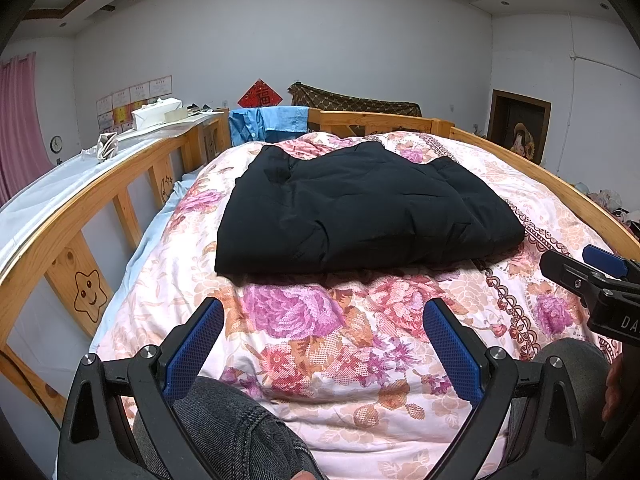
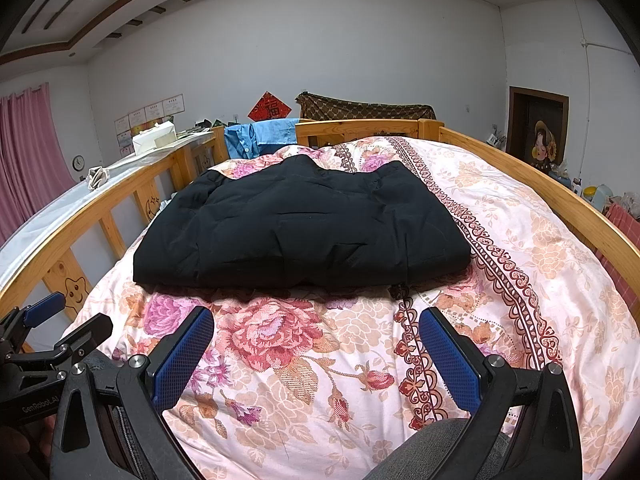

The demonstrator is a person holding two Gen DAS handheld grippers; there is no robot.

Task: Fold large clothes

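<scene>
While the black padded garment lies as a thick, roughly rectangular bundle on the floral quilt of the wooden-railed bed, both grippers are held back from it, on the near side of the bundle and apart from it. The left gripper is seen with its jaws spread wide and nothing between them, and the right gripper is likewise spread and empty; blue pads are shown bare.

The garment is judged to be already folded, or nearly so, so the step in hand is taken as a last fold or a tidying. For that to be done well, the near edge of the bundle should be approached low, with one jaw slid under the thick hem at each near corner, so that all layers are pinched together and not just the top skin. The two corners should be lifted evenly and carried over towards the far edge, since puffy filling may spring open if it is released early. The soft quilt beneath should be kept out of the pinch.

As for writing, "GenRobot.AI" is read on the left gripper body in the right wrist view, and "DA", cut off by the frame, on the right gripper. On the wall beyond the garment a red diamond paper is marked with the character 福. The certificates beside it are too small to be read.
</scene>
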